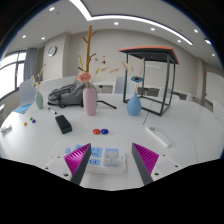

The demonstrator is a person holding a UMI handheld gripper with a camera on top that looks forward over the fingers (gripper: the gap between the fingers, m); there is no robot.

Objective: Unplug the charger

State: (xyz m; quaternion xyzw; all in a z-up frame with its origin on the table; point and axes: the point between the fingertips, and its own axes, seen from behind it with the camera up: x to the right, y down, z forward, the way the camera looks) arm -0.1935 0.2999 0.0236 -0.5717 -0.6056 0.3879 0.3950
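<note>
Broadly, a white table (40,150) is spreading out, bearing a pink vase (90,101). Right of that vase a blue vase (133,104) is standing. The gripper (112,163) is hovering with jaws spread, gripping nothing; no charger is showing clearly.

1. Your gripper (112,160) hangs open above the white table (40,140) — a power strip (105,158) lies between the fingers.
2. Beyond: a pink vase (90,101), a blue vase (134,104).
</note>
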